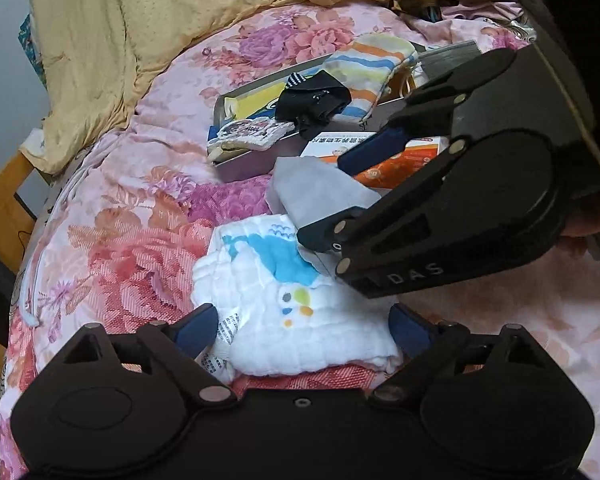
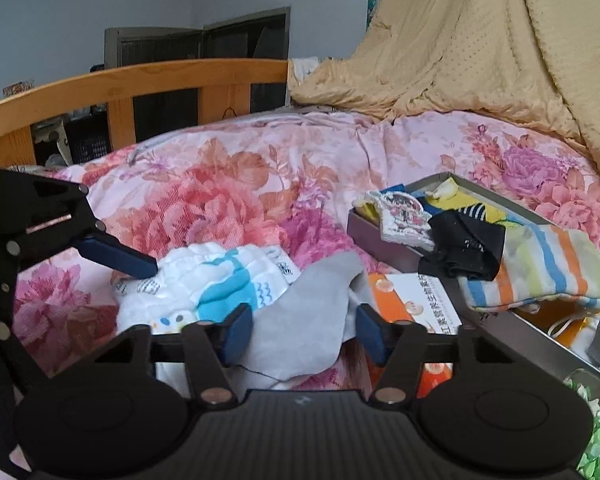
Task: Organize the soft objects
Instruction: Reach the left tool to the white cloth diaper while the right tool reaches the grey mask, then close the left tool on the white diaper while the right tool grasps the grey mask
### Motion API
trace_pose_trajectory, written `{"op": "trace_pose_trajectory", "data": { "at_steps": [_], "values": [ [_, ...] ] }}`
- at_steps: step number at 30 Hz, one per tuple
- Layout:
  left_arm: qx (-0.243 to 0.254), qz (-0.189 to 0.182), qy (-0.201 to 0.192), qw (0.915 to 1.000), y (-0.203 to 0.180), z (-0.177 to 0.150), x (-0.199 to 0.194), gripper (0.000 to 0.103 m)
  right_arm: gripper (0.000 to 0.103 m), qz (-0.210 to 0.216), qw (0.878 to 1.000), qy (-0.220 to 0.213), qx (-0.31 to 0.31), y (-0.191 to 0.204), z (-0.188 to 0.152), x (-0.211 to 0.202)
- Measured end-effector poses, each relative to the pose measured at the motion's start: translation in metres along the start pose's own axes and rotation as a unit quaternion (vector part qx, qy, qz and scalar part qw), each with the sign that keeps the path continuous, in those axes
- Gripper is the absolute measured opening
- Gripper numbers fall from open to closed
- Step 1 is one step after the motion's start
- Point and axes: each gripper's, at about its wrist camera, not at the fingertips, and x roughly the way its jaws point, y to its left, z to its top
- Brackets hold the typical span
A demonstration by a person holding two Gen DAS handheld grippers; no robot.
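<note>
A: Where are the soft things placed, and how are the two tools set?

B: A white muslin cloth (image 1: 284, 304) with a blue print is bunched on the floral bedspread (image 1: 132, 240), and a grey cloth (image 2: 300, 312) is lying partly over its far edge, beside an orange-and-white carton (image 2: 416, 304). The left tool (image 1: 304, 330) is held wide apart, a pad on either side of the white cloth, with nothing pinched. The right tool (image 2: 304, 332) is partly drawn in around the grey cloth; the fabric is seen between the pads, but no firm pinch can be made out.

A: What is judged to be the step in hand?

B: Most likely each cloth is being taken up, one per tool, so that they can be separated and put with the others in the grey tray (image 2: 384, 242), where a striped cloth (image 2: 540, 272), a black item (image 2: 464, 244) and a patterned piece (image 2: 404, 216) are already laid.

A: How is that best done?

B: The grey cloth should be gripped well inside its edge, so that a thick fold is caught rather than a thin hem. The carton beneath should be kept clear of the pads. The white cloth should be clamped across its bunched middle before anything is lifted, since the overlap could drag one cloth along with the other. The lifts are better taken apart from each other, slowly.
</note>
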Motion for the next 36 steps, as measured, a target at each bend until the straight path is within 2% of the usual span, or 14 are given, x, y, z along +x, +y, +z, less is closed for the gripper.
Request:
{"op": "trace_pose_trajectory", "data": {
  "at_steps": [7,8,10,11,13,15,17,20,25,27,29,31,33,36],
  "values": [
    [-0.002,-0.007,-0.006,1.0,0.001,-0.001,0.0,0.082,0.021,-0.01,1.0,0.01,0.001,0.0,0.0,0.0],
    [-0.001,-0.007,-0.006,1.0,0.001,-0.001,0.0,0.08,0.02,-0.013,1.0,0.011,0.0,0.0,0.0,0.0],
    [0.003,-0.004,-0.008,1.0,0.001,-0.001,0.0,0.072,0.013,-0.02,1.0,0.012,-0.005,0.001,0.001,-0.002],
    [0.006,-0.003,-0.008,0.9999,0.001,-0.001,0.0,0.068,0.011,-0.025,1.0,0.014,-0.009,0.002,0.002,-0.003],
    [0.005,-0.009,-0.008,0.9999,0.001,0.001,-0.002,0.051,0.008,-0.032,0.999,0.02,-0.015,0.003,0.001,-0.004],
    [-0.006,-0.027,-0.004,0.9996,0.003,0.001,-0.002,0.041,0.005,-0.04,0.999,0.026,-0.021,0.004,0.0,-0.004],
    [-0.015,-0.028,0.0,0.9995,0.005,0.0,-0.001,0.039,0.003,-0.043,0.998,0.031,-0.023,0.003,-0.002,-0.005],
    [-0.031,-0.028,0.0,0.9991,0.011,0.001,-0.002,0.03,0.001,-0.05,0.998,0.034,-0.026,0.002,-0.003,-0.006],
    [-0.092,-0.008,-0.002,0.9958,0.031,0.005,-0.007,0.019,0.001,-0.058,0.998,0.029,-0.016,-0.003,-0.003,-0.01],
    [-0.109,0.005,-0.002,0.994,0.037,0.006,-0.007,0.019,0.002,-0.051,0.998,0.025,0.003,-0.008,-0.003,-0.011],
    [-0.121,0.017,0.0,0.9925,0.043,0.005,-0.007,0.02,0.011,-0.034,0.999,0.02,0.032,-0.016,-0.004,-0.012],
    [-0.127,0.025,0.001,0.9915,0.046,0.005,-0.006,0.028,0.033,-0.022,0.998,0.014,0.055,-0.022,-0.004,-0.012],
    [-0.124,0.034,0.001,0.9917,0.045,0.005,-0.004,0.036,0.044,-0.011,0.997,0.006,0.075,-0.027,-0.004,-0.013],
    [-0.118,0.041,0.009,0.9922,0.045,0.006,-0.002,0.049,0.056,0.017,0.995,0.001,0.097,-0.032,-0.002,-0.011]
  ]
}}
